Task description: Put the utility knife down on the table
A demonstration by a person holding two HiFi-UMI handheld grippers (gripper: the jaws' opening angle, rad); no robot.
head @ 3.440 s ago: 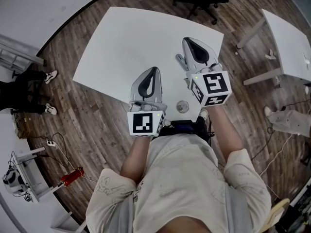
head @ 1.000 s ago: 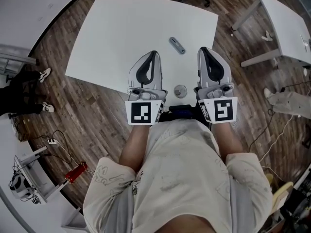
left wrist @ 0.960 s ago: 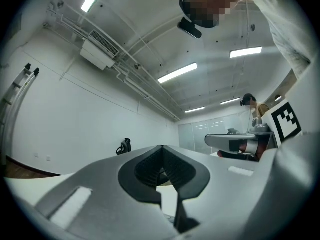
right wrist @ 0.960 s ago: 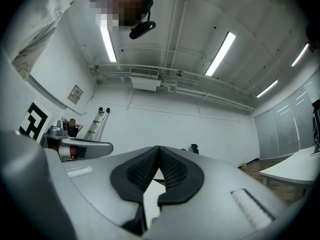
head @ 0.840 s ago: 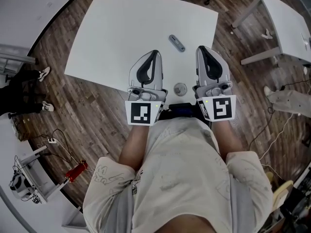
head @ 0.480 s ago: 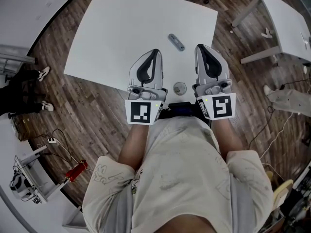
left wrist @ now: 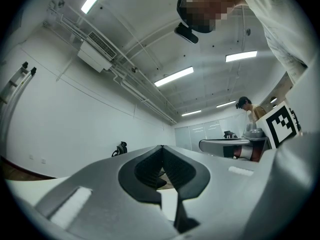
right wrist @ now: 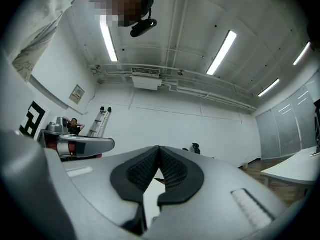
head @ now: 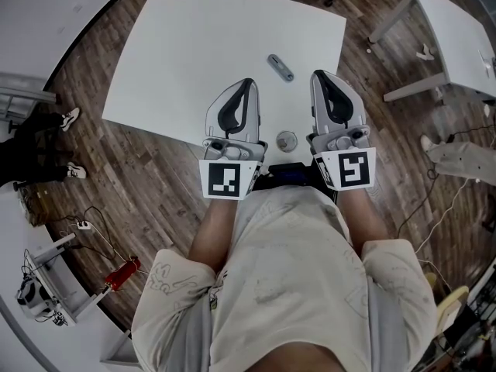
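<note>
The grey utility knife [head: 280, 67] lies flat on the white table [head: 194, 45], right of its middle, touched by neither gripper. My left gripper [head: 246, 84] rests over the table's near edge, shut and empty. My right gripper [head: 319, 76] sits beside it, a little nearer than the knife and to its right, also shut with nothing between its fingers. In the left gripper view the left gripper [left wrist: 162, 148] shows its pads pressed together. The right gripper [right wrist: 159, 148] looks the same in the right gripper view. The knife is hidden in both gripper views.
A small round grey object [head: 287, 139] sits at the table's near edge between the grippers. A second white table [head: 457, 45] stands at the right. An office chair [right wrist: 195, 148] is beyond the table. Another person's feet [head: 71, 118] are on the wood floor at the left.
Since the oldest frame the knife has appeared on the table and my right gripper has drawn back beside the left. Over the last second nothing has visibly moved.
</note>
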